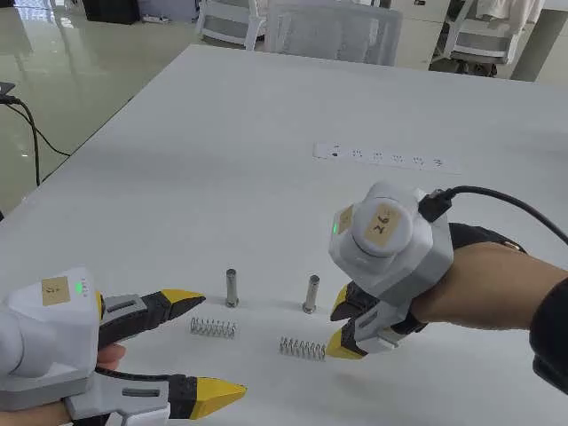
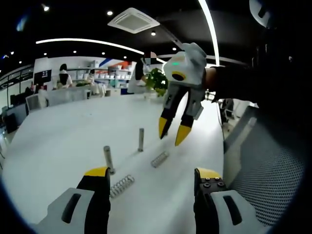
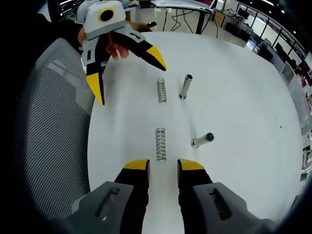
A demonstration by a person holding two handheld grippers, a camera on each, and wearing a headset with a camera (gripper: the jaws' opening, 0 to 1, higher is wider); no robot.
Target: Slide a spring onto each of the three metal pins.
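Head view, left pin [image 1: 232,287] and right pin [image 1: 311,294] stood upright, left spring [image 1: 213,328] seen beside wide-spread left gripper [image 1: 220,342], right spring [image 1: 303,348] seen just before slightly parted right gripper [image 1: 339,330].

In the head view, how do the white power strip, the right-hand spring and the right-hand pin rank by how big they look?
1. The power strip: clearly the longest, though farthest away.
2. The right-hand spring and right-hand pin: they look about alike, so I won't rank them.

The left gripper [image 1: 219,343], lower left, and right gripper [image 1: 339,327], centre right, are showing white housings, black jaws, yellow tips; a black cable [image 1: 497,197] is trailing above a dark sleeve [image 1: 552,330].
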